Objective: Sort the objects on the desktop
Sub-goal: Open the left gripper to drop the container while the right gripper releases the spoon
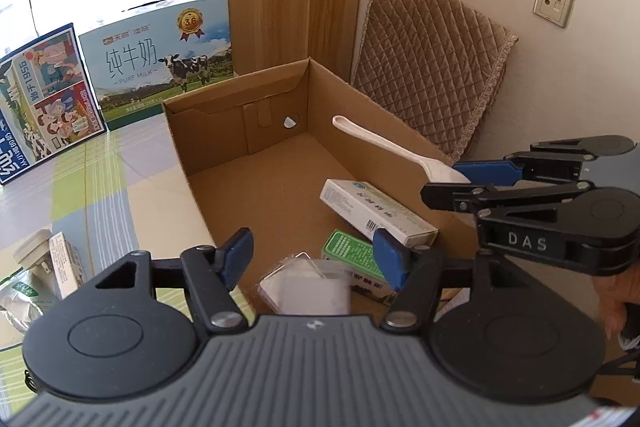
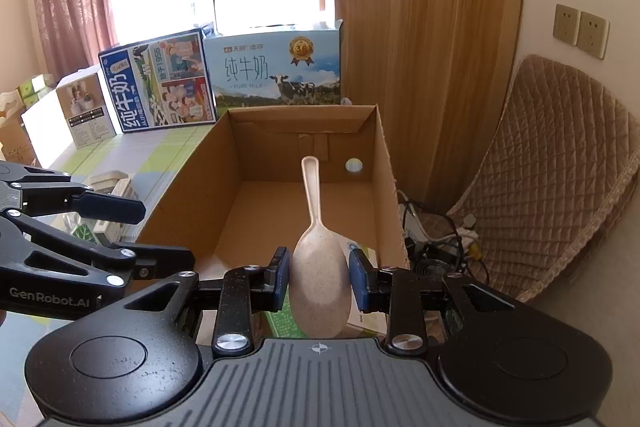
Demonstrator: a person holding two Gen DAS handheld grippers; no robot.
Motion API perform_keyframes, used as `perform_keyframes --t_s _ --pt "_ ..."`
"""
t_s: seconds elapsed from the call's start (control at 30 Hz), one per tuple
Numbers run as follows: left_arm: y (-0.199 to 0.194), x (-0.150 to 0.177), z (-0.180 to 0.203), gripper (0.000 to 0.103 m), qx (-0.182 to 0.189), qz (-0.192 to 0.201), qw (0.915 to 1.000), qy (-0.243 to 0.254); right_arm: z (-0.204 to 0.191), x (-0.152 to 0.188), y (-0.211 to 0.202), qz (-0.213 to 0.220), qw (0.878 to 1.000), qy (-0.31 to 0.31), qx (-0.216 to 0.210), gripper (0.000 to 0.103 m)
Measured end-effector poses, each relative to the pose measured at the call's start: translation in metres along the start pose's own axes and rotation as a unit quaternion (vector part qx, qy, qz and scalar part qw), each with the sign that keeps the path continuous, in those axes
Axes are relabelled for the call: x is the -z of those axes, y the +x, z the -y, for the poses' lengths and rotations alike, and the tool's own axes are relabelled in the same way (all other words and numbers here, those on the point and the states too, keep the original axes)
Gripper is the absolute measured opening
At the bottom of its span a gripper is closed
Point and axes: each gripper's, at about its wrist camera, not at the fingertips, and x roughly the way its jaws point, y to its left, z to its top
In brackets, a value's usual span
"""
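One rice spoon (image 2: 318, 267) is held at its bowl between the pads of the right gripper (image 2: 319, 277), its handle pointing forward over the open cardboard box (image 2: 192, 187). In the left wrist view the same spoon (image 1: 384, 143) is seen above the box's right wall (image 1: 360, 99), with the right gripper (image 1: 472, 175) reaching in from the right. The left gripper (image 1: 312, 255) is held wide apart over the near end of the box, with nothing between its fingers. Three packages are counted on the box floor near its front edge: one white carton (image 1: 376, 211) lying on one green carton (image 1: 356, 263), and one small white packet (image 1: 308, 287) just beside them. Two milk cases are stood upright at the far edge of the table (image 1: 108, 195): one pale blue case (image 1: 164, 55) and one dark blue case (image 1: 44, 99). Three more items are seen near the table's left edge: one beige plug (image 1: 34, 251), one small white box (image 1: 66, 267) and one foil pouch (image 1: 18, 299).
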Motion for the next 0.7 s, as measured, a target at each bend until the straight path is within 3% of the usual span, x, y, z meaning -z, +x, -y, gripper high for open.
perform_keyframes --t_s 0.7 --pt "-0.018 0.013 -0.019 0.062 -0.009 0.010 0.9997 -0.019 -0.020 -0.004 0.006 -0.004 1.000 -0.011 -0.014 0.029"
